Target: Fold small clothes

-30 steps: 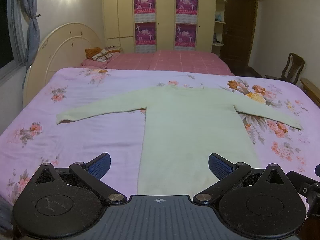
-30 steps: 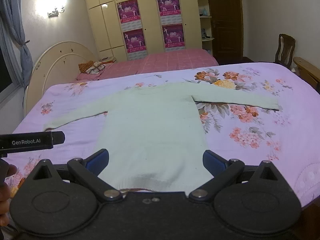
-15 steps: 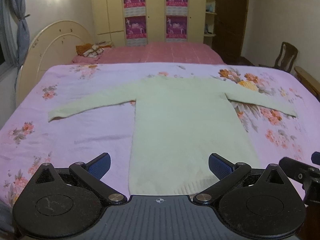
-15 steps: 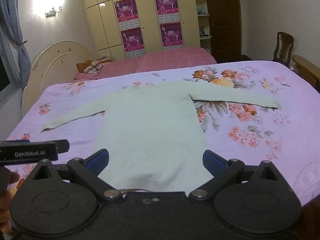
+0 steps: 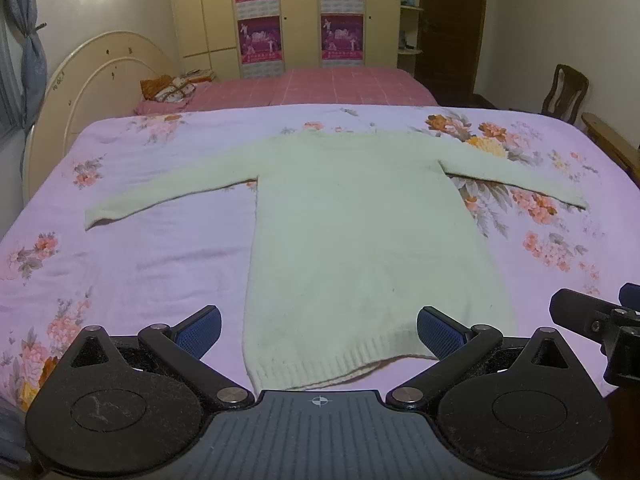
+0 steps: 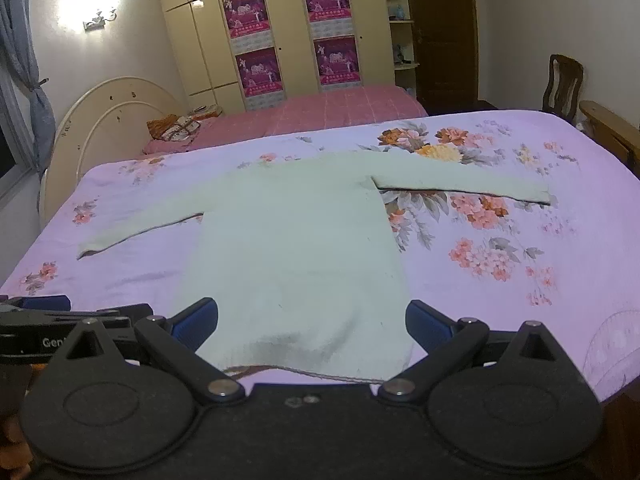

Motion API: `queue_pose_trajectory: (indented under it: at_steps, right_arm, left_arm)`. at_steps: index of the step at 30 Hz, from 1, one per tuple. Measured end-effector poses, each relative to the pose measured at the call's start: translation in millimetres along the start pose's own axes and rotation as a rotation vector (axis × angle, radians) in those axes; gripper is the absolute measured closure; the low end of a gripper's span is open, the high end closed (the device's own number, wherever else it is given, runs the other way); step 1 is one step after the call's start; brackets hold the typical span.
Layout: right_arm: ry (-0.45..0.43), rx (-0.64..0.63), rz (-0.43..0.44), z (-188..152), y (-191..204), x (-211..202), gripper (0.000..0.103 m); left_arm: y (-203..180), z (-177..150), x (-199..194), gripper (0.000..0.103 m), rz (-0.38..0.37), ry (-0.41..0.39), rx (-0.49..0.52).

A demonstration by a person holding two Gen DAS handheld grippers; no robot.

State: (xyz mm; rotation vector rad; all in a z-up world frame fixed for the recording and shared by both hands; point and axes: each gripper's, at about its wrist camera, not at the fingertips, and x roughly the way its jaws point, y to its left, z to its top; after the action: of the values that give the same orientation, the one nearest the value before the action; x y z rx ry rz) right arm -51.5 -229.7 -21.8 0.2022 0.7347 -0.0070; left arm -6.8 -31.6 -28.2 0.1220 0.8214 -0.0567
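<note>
left wrist view showed your left gripper (image 5: 319,330) and right gripper (image 6: 312,322) with fingers spread wide and empty, poised at the hem of the sweater (image 5: 360,232) lying flat on the bed (image 5: 132,248), so folding had not begun and next called for gripping a sleeve or hem corner.

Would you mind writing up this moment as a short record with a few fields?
garment: pale green sweater, spread flat, both sleeves out to the sides, no fold yet
surface: bed with a pink flowered sheet
left claw: open, empty, over the hem
right claw: open, empty, over the hem
background: second bed, wardrobe, wooden chair
</note>
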Motion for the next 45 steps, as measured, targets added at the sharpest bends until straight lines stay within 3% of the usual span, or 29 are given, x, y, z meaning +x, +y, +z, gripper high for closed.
queue_pose_trajectory:
  at_steps: [5, 22, 45]
  right_arm:
    - [0.033, -0.021, -0.035, -1, 0, 1, 0.003]
    - [-0.019, -0.019, -0.072, 18, -16, 23, 0.003]
    - [-0.086, 0.027, -0.197, 81, -102, 120, 0.005]
  left_arm:
    - [1, 3, 6, 0.000, 0.005, -0.015, 0.000]
    - [-9, 39, 45, 0.000, -0.010, -0.027, -0.009]
    - [-61, 123, 175, 0.000, -0.035, -0.024, 0.025]
